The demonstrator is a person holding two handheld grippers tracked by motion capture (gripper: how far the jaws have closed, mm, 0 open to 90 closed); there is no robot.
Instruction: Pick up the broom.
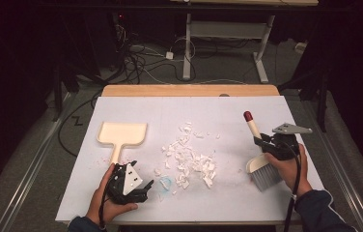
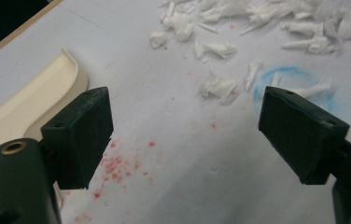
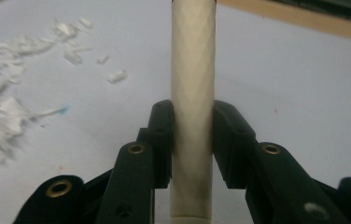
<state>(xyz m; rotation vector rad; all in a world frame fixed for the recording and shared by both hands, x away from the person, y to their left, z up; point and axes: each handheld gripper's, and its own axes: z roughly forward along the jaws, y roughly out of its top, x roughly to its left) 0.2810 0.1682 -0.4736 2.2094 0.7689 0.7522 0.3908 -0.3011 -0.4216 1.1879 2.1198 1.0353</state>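
Your right gripper has its fingers clamped tight on the brush handle: a cream rod with a dark red tip and grey bristles, tilted, bristles on the counter at its right edge. Your left gripper hangs with fingers spread wide, gripping nothing, just above the white sheet near the dustpan. The dustpan is cream, flat, its handle pointing toward you. White scraps lie in a loose heap between the two grippers. Red specks and a blue ring mark stain the sheet near the left fingers.
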